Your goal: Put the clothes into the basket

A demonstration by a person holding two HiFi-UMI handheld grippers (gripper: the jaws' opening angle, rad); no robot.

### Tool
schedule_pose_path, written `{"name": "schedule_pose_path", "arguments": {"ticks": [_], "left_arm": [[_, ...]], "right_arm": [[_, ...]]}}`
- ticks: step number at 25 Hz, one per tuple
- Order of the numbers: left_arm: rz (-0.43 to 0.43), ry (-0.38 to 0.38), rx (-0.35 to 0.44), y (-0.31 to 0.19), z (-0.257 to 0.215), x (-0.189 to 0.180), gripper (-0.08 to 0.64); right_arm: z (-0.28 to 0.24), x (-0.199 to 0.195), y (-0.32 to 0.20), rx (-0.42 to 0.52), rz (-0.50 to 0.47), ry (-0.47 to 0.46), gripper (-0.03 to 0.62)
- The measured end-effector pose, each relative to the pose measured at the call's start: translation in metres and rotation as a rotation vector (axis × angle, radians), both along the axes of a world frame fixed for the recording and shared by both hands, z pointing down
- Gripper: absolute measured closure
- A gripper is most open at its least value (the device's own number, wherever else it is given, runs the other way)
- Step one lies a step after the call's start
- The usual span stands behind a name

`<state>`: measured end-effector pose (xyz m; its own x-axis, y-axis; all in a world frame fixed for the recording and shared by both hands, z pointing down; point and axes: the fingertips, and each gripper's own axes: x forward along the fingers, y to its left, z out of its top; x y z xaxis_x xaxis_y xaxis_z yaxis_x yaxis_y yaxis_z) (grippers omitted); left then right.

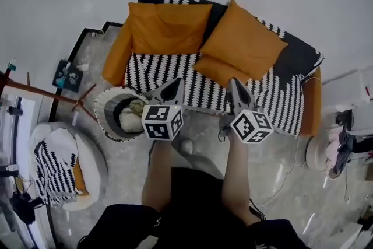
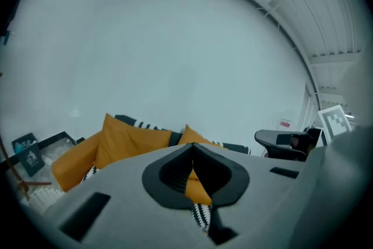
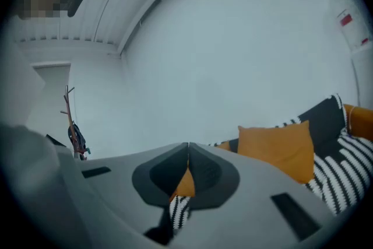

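Pale clothes [image 1: 132, 115] lie bunched inside the round basket [image 1: 104, 103], which stands on the floor just beside the left front corner of the sofa [image 1: 152, 72]. The left gripper [image 1: 176, 82] and right gripper [image 1: 233, 83] are held up side by side in front of the sofa, pointing towards it. The left fingers [image 2: 169, 175] are pressed together with nothing between them, and so are the right fingers [image 3: 156, 175]. Two orange cushions [image 1: 166, 28] [image 1: 245, 41] lean against the backrest over a black-and-white zigzag cover. A wooden coat stand [image 1: 41, 91] rises further left.
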<state>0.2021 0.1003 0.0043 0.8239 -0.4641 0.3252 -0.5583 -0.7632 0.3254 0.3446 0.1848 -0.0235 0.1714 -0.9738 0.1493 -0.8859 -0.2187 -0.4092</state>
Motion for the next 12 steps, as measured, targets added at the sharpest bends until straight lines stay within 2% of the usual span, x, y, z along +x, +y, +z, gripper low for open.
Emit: {"name": "schedule_pose_path", "arguments": {"ticks": [3, 7, 12], "left_arm": [[0.067, 0.033, 0.094, 0.014, -0.047, 0.039, 0.551], [0.129, 0.091, 0.234, 0.031, -0.103, 0.079, 0.551], [0.183, 0.114, 0.278, 0.035, -0.142, 0.112, 0.551]], "right_arm": [[-0.035, 0.031, 0.028, 0.025, 0.071, 0.078, 0.58], [-0.078, 0.055, 0.039, 0.065, 0.09, 0.206, 0.581], [-0.121, 0.069, 0.031, 0.079, 0.097, 0.29, 0.581]]}}
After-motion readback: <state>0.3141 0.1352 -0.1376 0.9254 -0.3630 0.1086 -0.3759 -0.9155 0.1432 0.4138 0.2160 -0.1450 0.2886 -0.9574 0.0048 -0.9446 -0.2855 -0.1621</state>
